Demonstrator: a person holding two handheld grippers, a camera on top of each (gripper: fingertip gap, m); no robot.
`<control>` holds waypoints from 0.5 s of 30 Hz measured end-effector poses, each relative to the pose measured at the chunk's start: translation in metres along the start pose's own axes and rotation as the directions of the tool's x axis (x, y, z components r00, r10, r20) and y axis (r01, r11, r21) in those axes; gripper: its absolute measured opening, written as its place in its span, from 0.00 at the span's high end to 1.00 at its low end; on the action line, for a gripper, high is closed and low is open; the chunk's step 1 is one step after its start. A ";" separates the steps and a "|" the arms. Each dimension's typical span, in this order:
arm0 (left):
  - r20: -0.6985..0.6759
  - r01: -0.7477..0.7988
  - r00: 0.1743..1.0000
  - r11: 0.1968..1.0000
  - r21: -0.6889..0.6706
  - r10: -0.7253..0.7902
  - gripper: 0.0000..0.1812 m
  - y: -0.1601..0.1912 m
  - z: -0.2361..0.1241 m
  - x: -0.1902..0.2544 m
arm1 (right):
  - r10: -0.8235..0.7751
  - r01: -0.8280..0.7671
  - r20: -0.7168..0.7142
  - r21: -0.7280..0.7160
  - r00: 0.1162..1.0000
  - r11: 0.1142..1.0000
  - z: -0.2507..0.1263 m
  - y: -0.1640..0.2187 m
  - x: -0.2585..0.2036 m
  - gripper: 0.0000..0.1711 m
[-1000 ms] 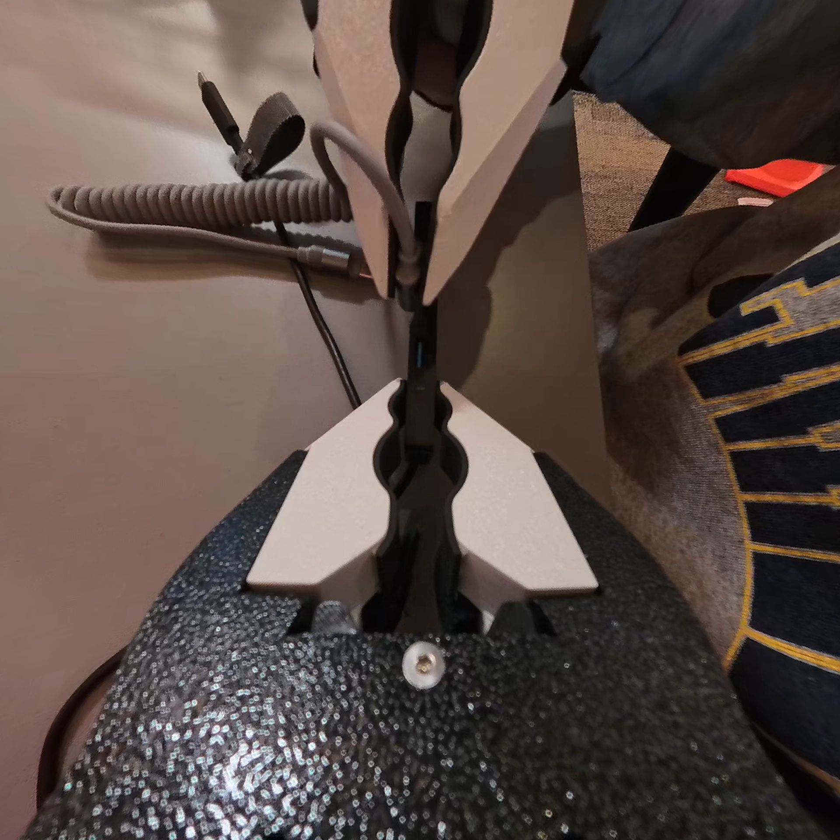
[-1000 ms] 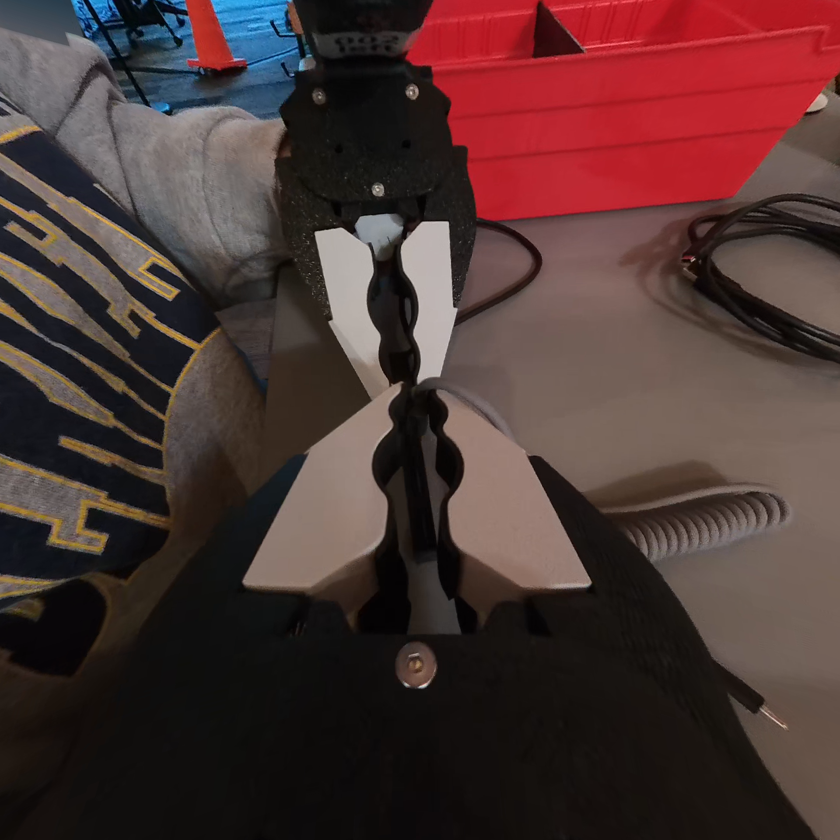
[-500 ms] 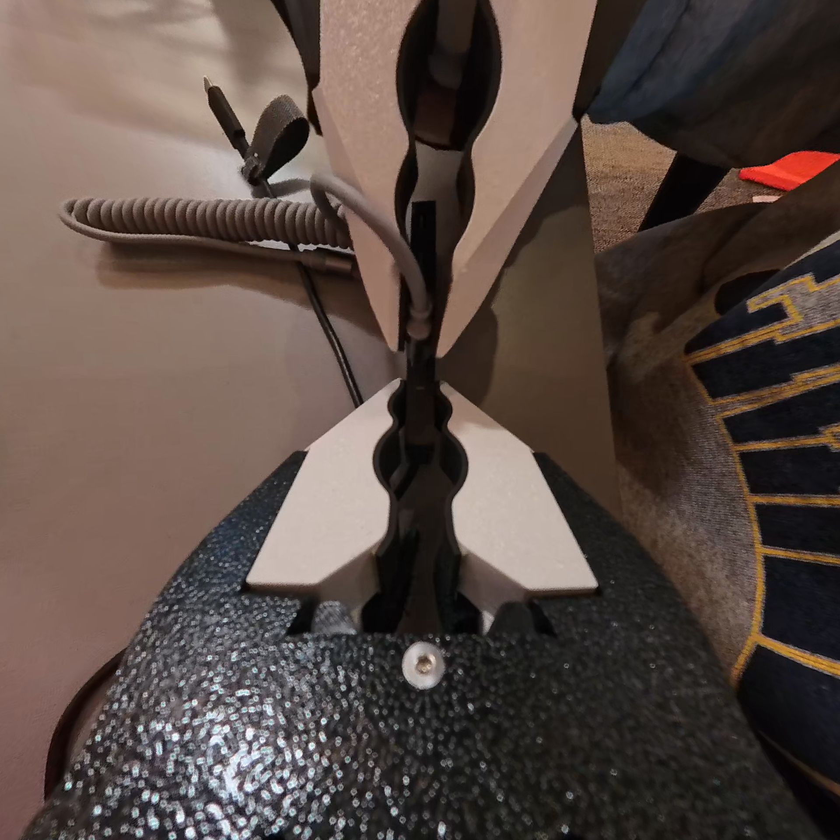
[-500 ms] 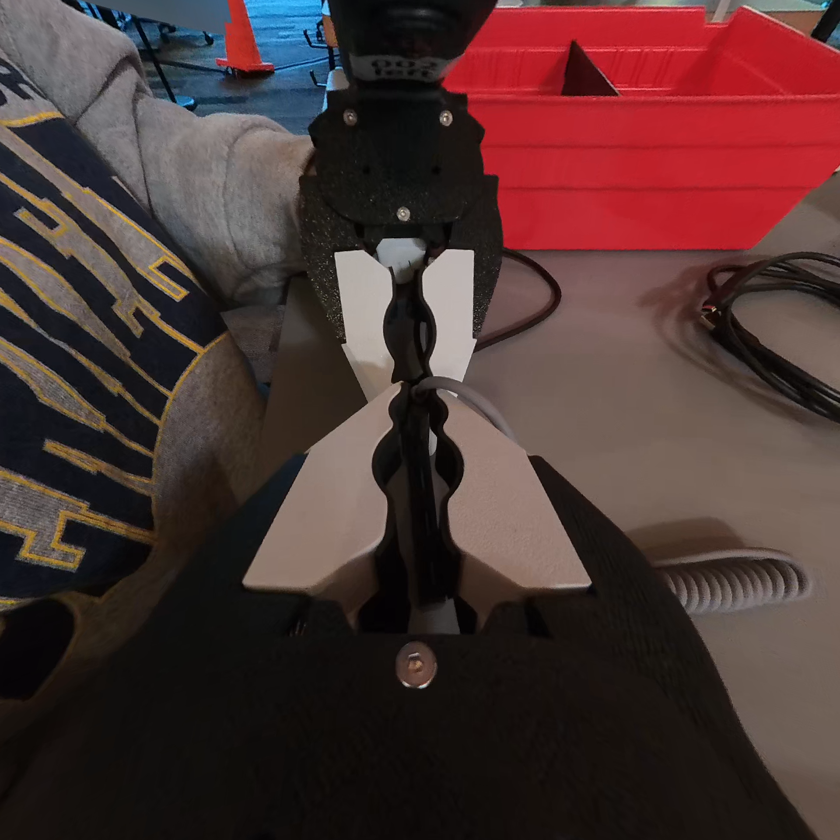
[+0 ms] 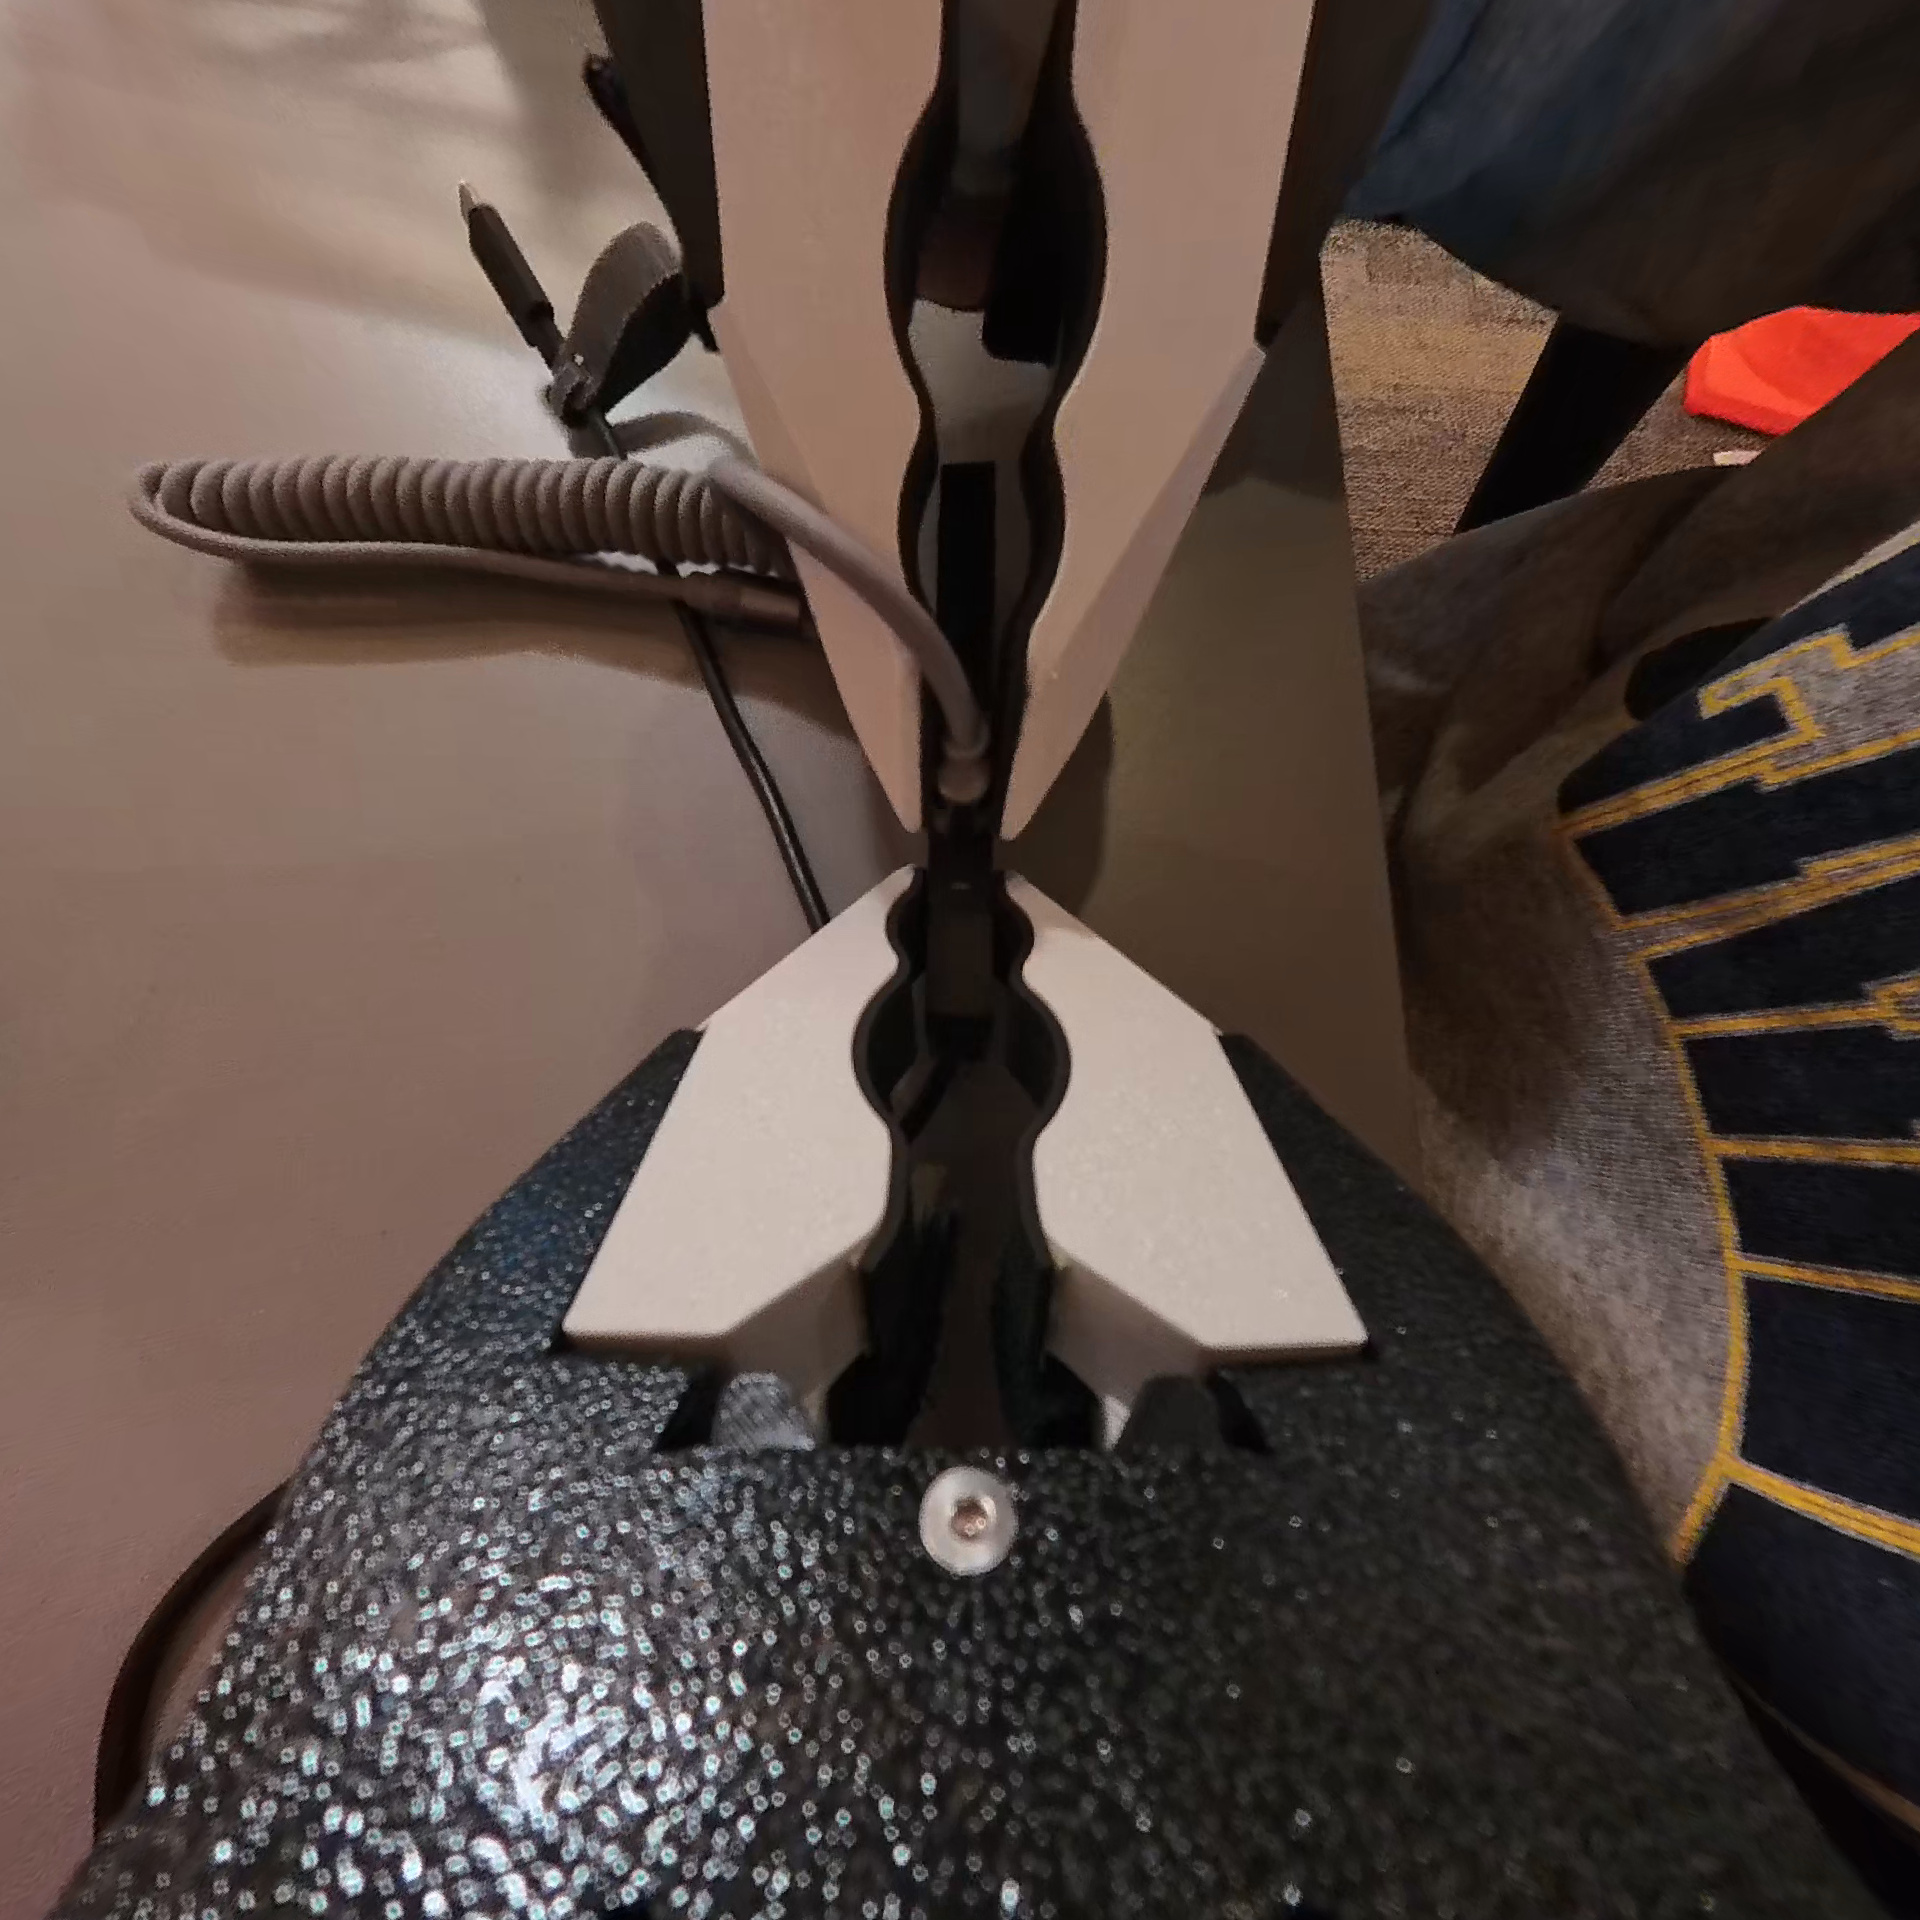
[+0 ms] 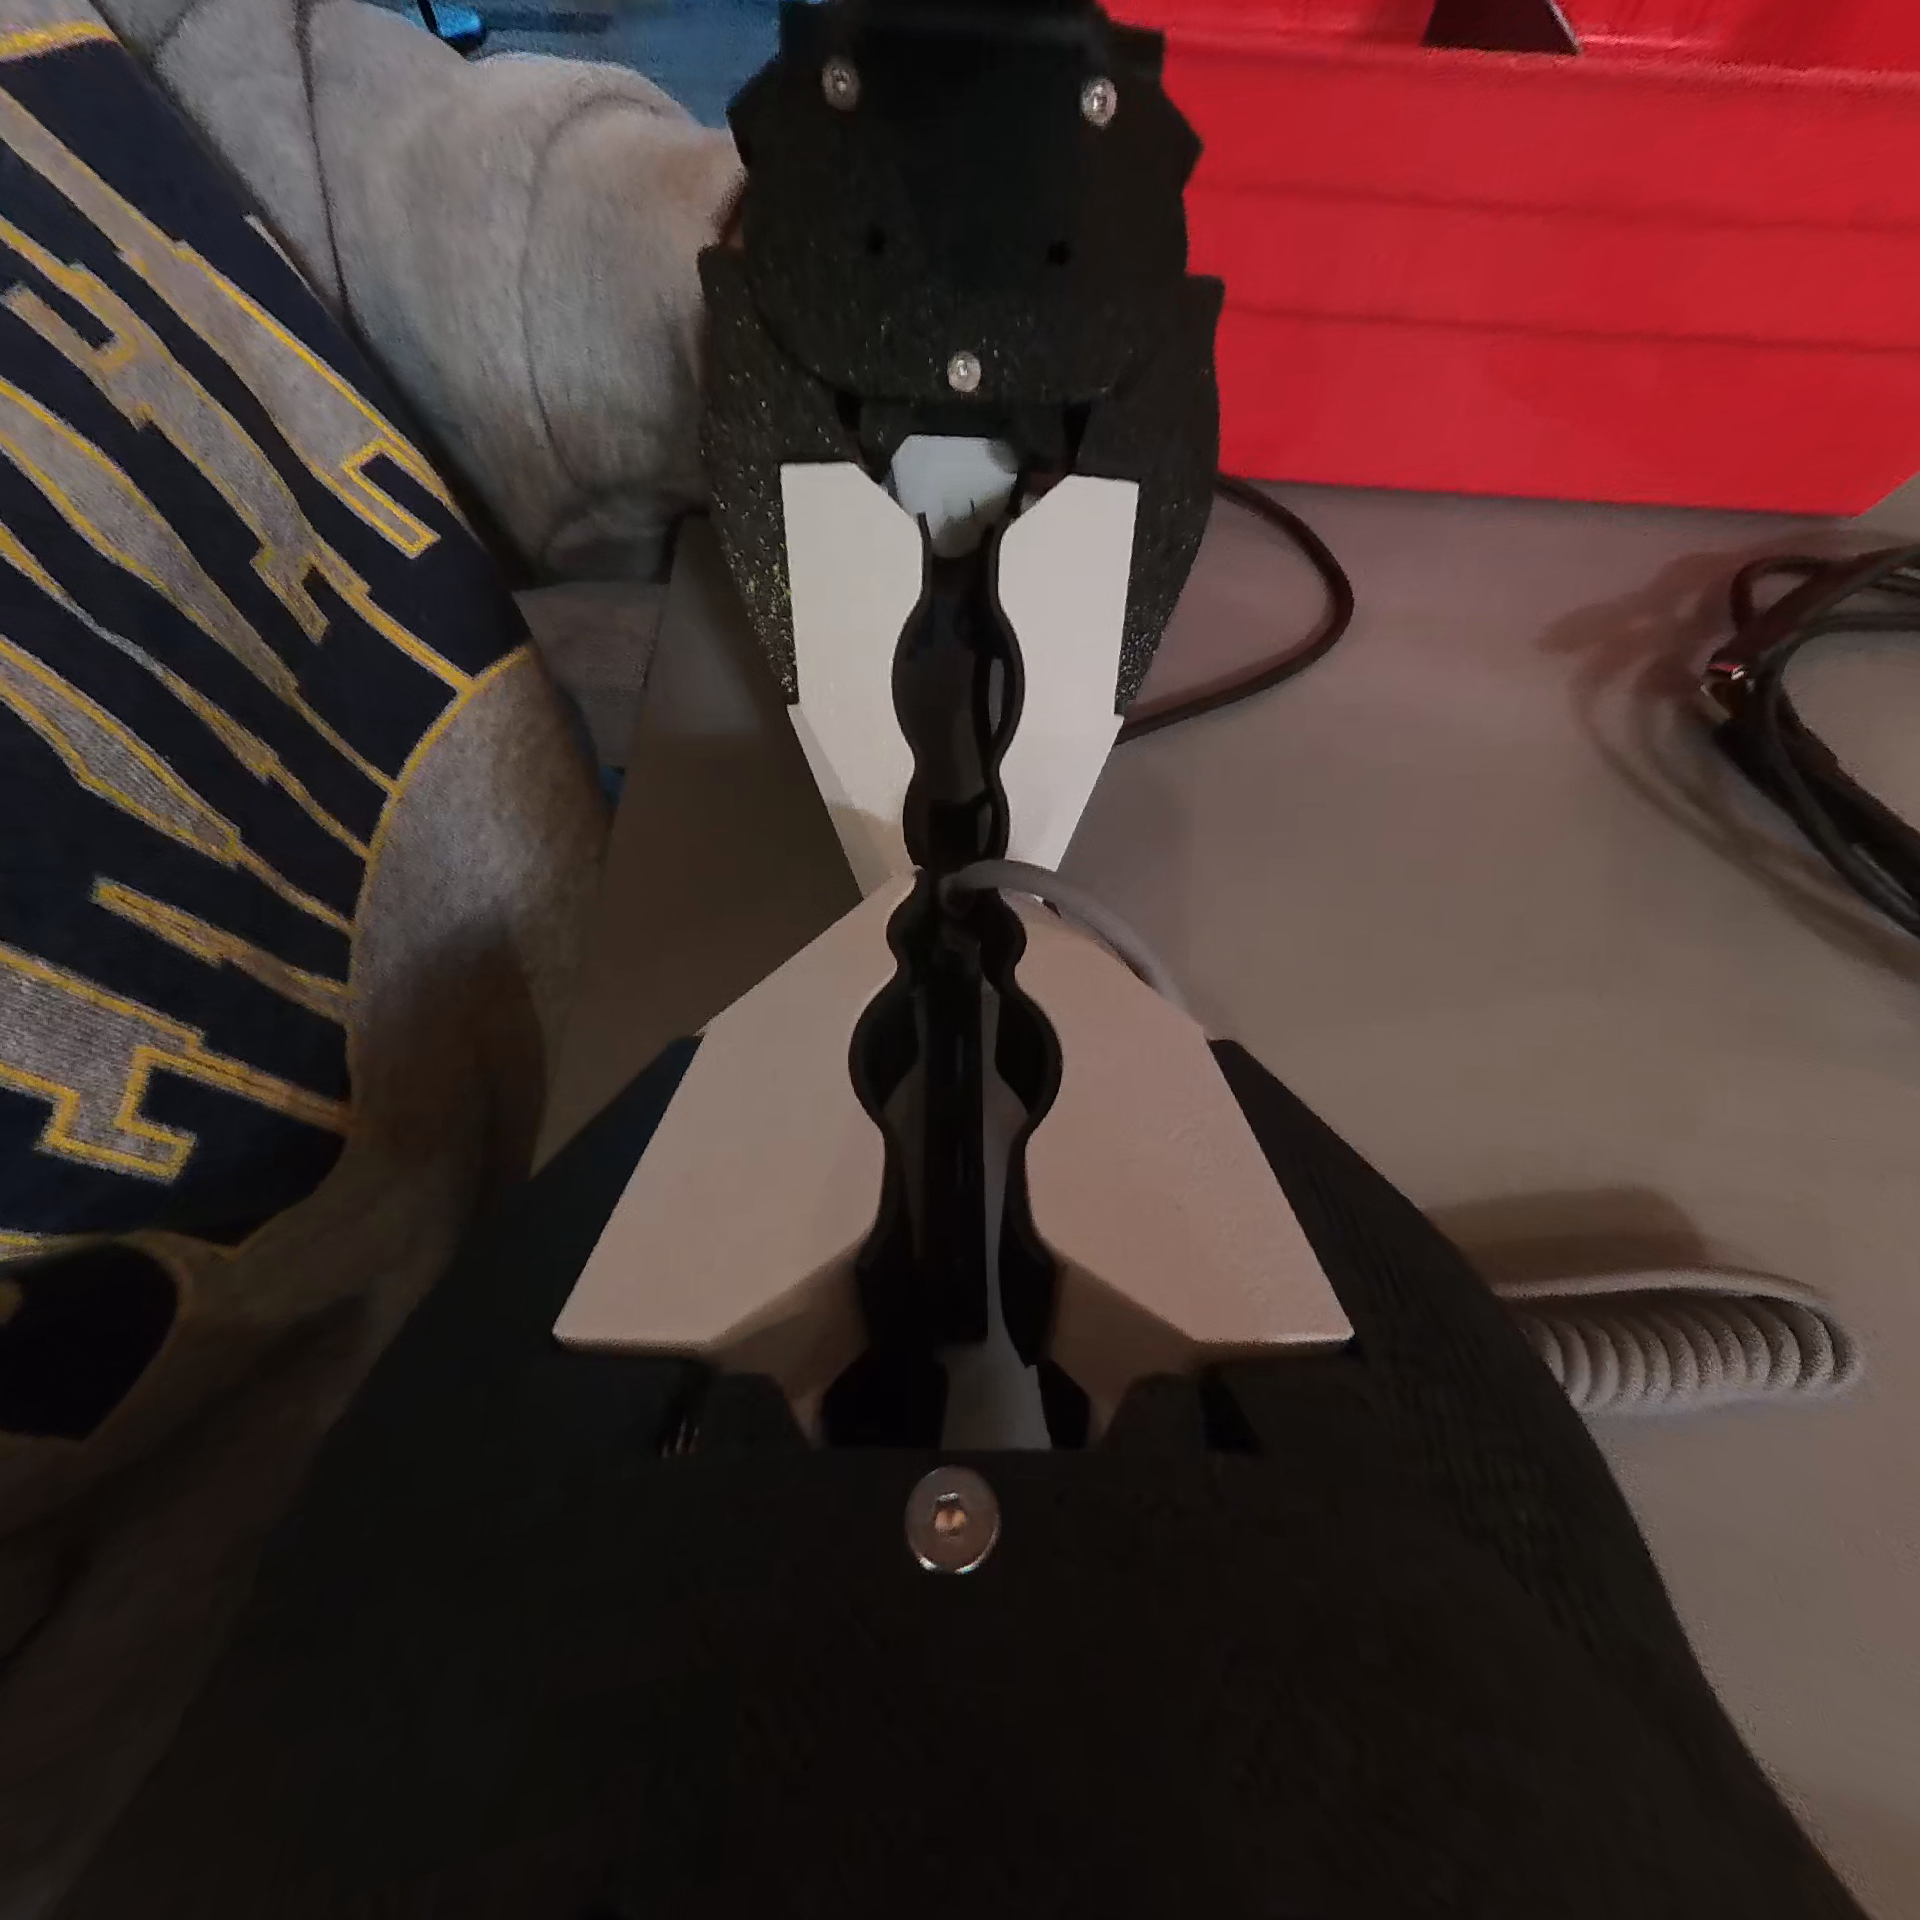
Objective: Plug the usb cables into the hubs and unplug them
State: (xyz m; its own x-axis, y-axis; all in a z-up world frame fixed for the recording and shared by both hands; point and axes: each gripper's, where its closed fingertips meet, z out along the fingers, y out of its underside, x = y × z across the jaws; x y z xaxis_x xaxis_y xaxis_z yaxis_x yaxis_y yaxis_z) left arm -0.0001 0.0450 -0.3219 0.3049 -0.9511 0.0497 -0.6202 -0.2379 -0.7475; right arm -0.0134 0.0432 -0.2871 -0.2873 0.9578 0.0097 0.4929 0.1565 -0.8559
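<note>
My two grippers meet tip to tip above the table edge. My left gripper [image 5: 961, 883] is shut on the near end of a slim black hub [image 5: 964, 935], whose black lead [image 6: 1299, 644] trails onto the table. The hub runs on between the fingers of my right gripper [image 5: 961, 821]. My right gripper [image 6: 956, 894] is shut on the plug [image 5: 961, 774] of a grey usb cable [image 6: 1081, 920] at the hub. The cable arcs off to its coiled part [image 5: 447, 504] lying on the table. The joint between plug and hub is hidden by the fingers.
A red bin [image 6: 1558, 260] stands behind on the grey table [image 6: 1455, 987]. A bundle of black cables [image 6: 1818, 748] lies at the right. A black cable with a velcro strap [image 5: 623, 301] lies by the coil. A person's grey and navy patterned sweatshirt [image 6: 208, 675] is close beside the table edge. The grippers are tip to tip, or close to it.
The two grippers have closed in on each other. The stretch of black hub showing between their tips has shrunk to almost nothing. Both stay shut.
</note>
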 end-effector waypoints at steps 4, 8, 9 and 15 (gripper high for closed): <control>-0.003 0.004 1.000 1.000 0.001 -0.004 0.95 0.000 0.000 0.000 | 0.002 -0.002 -0.022 -0.025 1.000 1.000 0.000 0.001 0.001 0.95; 0.002 -0.005 1.000 1.000 0.009 0.005 0.95 0.000 0.000 0.000 | -0.005 0.001 -0.094 -0.044 0.996 0.999 -0.001 0.002 -0.001 0.93; 0.004 -0.004 1.000 1.000 0.013 0.004 0.95 0.000 0.000 0.000 | 0.000 -0.004 -0.097 -0.045 0.995 0.999 -0.002 0.001 -0.006 0.87; 0.002 -0.001 1.000 0.999 0.033 0.001 0.95 0.000 0.000 0.000 | 0.097 -0.066 -0.239 0.133 0.966 0.989 -0.055 -0.023 -0.017 0.84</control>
State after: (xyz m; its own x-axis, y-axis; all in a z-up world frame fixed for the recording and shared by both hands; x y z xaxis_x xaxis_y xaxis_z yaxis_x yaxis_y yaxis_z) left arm 0.0004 0.0454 -0.3218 0.3054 -0.9510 0.0477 -0.5966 -0.2301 -0.7688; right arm 0.0256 0.0368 -0.2395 -0.0333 0.9982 0.0503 0.3974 0.0594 -0.9157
